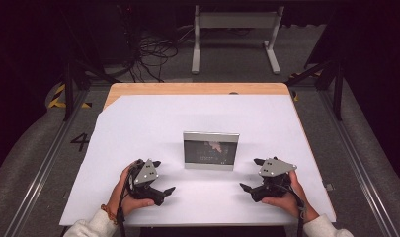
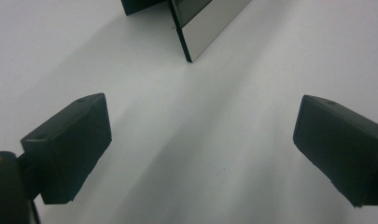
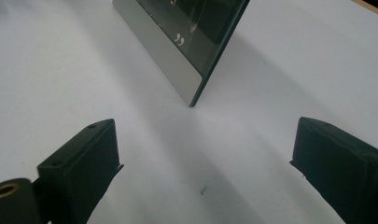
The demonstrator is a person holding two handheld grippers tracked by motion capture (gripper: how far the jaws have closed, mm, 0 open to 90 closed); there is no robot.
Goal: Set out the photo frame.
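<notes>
Item by item, with the picture frame (image 1: 211,150) as landmark: it stands upright near the middle of the white sheet (image 1: 138,123) that covers the wooden table (image 1: 197,88); silver border, dark picture behind glass, a pale smudge near its upper middle; writing too small to read from above, though the right gripper view catches a pair of white closing quotation marks on the dark panel of the picture frame (image 3: 177,42) and nothing else legible; a painted "4" (image 1: 80,141) sits on the floor left of the table.

Left gripper (image 1: 164,178): held in the person's left hand (image 1: 128,195), resting on the sheet just left of the frame and nearer the person; jaws spread wide, nothing between them, touching nothing but the sheet.

Right gripper (image 1: 252,174): held in the right hand (image 1: 285,197), just right of the frame, apart from it; jaws likewise wide, bare sheet between them.

Left gripper view: frame (image 2: 196,28) edge-on, its dark rear prop (image 2: 142,5) visible behind it; right gripper view: frame's glazed front and lower silver border, plus a small dark speck (image 3: 203,190) on the sheet.
</notes>
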